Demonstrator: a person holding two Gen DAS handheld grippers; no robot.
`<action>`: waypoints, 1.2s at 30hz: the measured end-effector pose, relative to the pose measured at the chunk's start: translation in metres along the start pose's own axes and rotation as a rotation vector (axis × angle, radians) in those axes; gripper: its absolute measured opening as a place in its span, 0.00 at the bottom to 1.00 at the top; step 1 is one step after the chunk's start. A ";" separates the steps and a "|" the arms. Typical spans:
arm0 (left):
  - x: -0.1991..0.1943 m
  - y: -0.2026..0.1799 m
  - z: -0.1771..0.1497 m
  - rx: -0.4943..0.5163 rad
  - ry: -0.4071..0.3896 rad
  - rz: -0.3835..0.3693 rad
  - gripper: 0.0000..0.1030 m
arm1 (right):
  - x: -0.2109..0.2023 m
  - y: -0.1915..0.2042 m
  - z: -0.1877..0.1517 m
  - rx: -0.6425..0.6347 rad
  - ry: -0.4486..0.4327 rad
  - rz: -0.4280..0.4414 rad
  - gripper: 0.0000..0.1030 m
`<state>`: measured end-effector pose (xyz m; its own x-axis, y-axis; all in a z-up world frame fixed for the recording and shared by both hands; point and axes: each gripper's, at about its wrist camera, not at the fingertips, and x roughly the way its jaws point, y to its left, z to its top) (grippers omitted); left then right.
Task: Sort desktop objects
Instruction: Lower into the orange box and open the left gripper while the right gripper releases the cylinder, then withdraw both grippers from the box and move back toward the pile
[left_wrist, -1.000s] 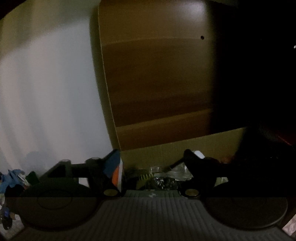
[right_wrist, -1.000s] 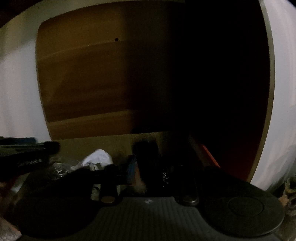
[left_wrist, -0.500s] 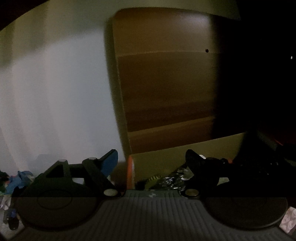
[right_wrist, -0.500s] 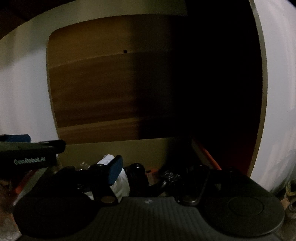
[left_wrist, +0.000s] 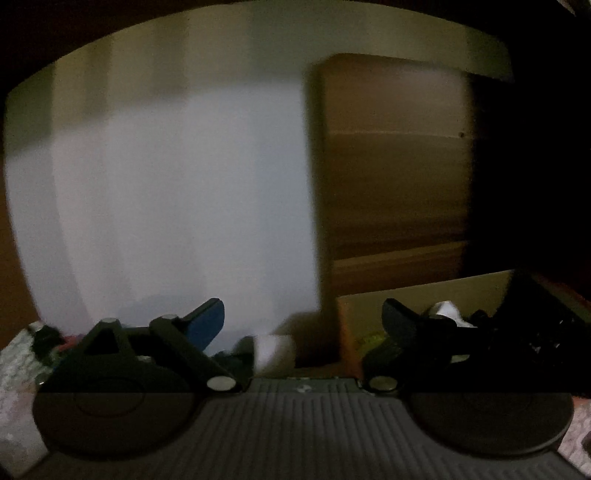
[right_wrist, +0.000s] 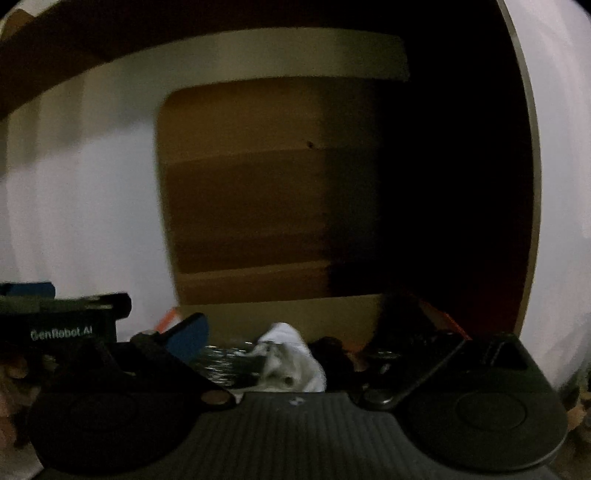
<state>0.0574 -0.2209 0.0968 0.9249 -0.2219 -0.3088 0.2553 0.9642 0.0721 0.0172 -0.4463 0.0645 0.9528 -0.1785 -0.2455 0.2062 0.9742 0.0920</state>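
Note:
The scene is dim. My left gripper (left_wrist: 306, 314) is open and empty, and it straddles the left wall of a cardboard box (left_wrist: 424, 299). A small white object (left_wrist: 275, 350) lies outside the box between the fingers. My right gripper (right_wrist: 295, 332) is open and empty just above the box (right_wrist: 295, 314). In the box lie a white crumpled item (right_wrist: 291, 354), a shiny crinkled wrapper (right_wrist: 225, 362) and dark objects (right_wrist: 399, 343). The left gripper's body (right_wrist: 62, 325) shows at the left of the right wrist view.
A brown wooden panel (left_wrist: 391, 177) stands behind the box, with a white wall (left_wrist: 166, 203) to its left. Small cluttered items (left_wrist: 33, 354) lie at the far left on a patterned surface.
Both grippers have pulled back and risen from the box. The left one has swung left, so the box edge now sits between its fingers. The right gripper's fingers have spread apart.

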 end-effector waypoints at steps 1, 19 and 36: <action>-0.004 0.007 -0.002 -0.006 -0.002 0.009 0.93 | -0.003 0.005 0.000 -0.004 -0.004 0.005 1.00; -0.057 0.174 -0.090 -0.057 0.059 0.297 1.00 | -0.052 0.144 -0.051 -0.081 -0.004 0.279 1.00; -0.037 0.226 -0.125 -0.092 0.141 0.279 1.00 | 0.052 0.225 -0.095 -0.194 0.274 0.288 0.66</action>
<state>0.0455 0.0238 0.0066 0.9058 0.0688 -0.4181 -0.0347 0.9955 0.0886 0.0925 -0.2231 -0.0192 0.8659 0.1219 -0.4851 -0.1295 0.9914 0.0180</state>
